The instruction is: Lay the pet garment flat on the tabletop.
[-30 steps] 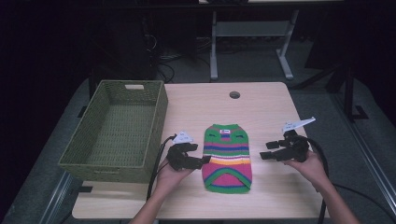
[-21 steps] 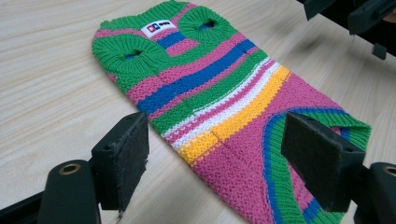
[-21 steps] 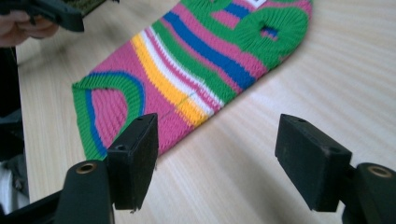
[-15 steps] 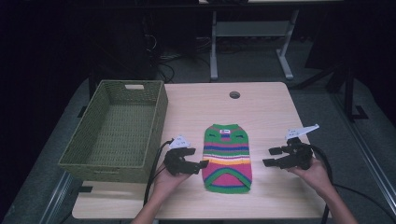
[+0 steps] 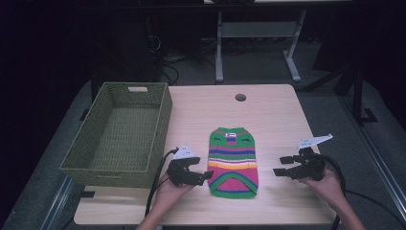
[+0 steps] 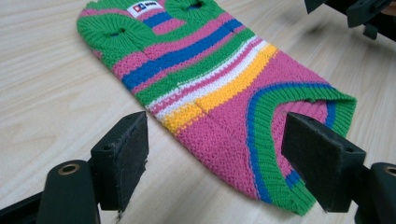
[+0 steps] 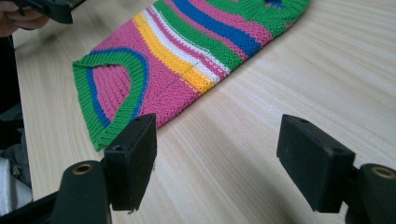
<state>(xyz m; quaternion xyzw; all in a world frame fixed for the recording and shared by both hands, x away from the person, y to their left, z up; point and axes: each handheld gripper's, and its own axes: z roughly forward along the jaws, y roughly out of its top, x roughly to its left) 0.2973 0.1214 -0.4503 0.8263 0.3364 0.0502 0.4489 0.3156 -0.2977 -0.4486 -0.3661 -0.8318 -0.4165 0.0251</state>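
the left gripper (image 5: 197, 173) gapes wide and empty just beside the sweater's (image 5: 233, 161) left hem. the right gripper (image 5: 282, 166) gapes wide too, empty, near the right edge but apart from it. the sweater lies flat mid-table (image 5: 277, 115), a basket (image 5: 91, 160) at its left.

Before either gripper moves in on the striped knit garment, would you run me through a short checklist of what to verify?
1. Left gripper open: ok, jaws spread wide.
2. Right gripper open: ok, jaws apart, nothing held.
3. Striped garment flat on the table: ok, hem toward the person, no fold seen.
4. Left gripper close to the garment's edge: ok, beside the hem end, not touching.
5. Right gripper close to it: not ok, bare table lies between them.
6. Basket free to receive: ok, looks empty, stands left of the garment.
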